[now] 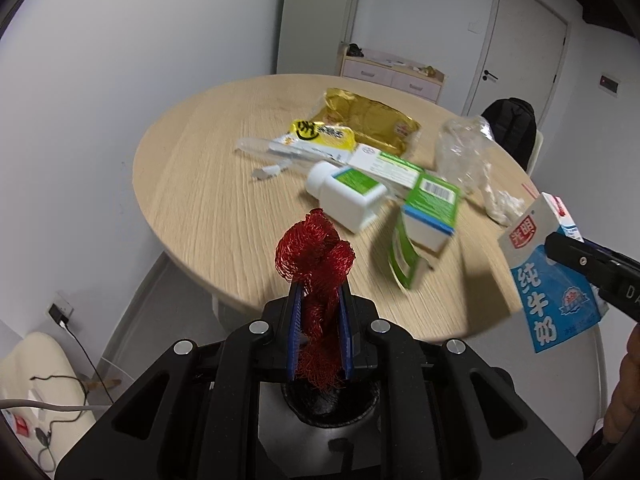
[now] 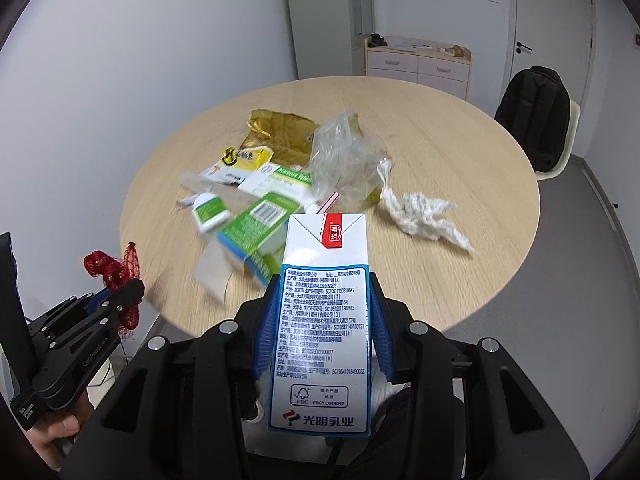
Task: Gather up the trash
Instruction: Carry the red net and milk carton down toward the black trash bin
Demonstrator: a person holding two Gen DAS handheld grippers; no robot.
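The left gripper [image 1: 320,292] is clamped on a wad of red mesh netting [image 1: 316,252], and the right gripper [image 2: 325,292] grips a blue-and-white milk carton [image 2: 325,312], both held off the near edge of the round wooden counter [image 2: 460,168]. Farther on the counter lie a green box [image 2: 260,224], a white pill bottle [image 1: 344,196], a crumpled tissue [image 2: 424,212], a clear plastic bag [image 2: 344,160] and a gold wrapper [image 1: 364,120].

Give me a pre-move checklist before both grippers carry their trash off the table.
1. Left gripper shut on red mesh net: ok.
2. Right gripper clamped on milk carton: ok.
3. Both loads lifted off the round table: ok.
4. Grippers apart from each other: ok.
5. Trash bin located: cannot tell, none in view.
6. Table emptied: not ok; white pill bottle, green box, crumpled tissue remain.
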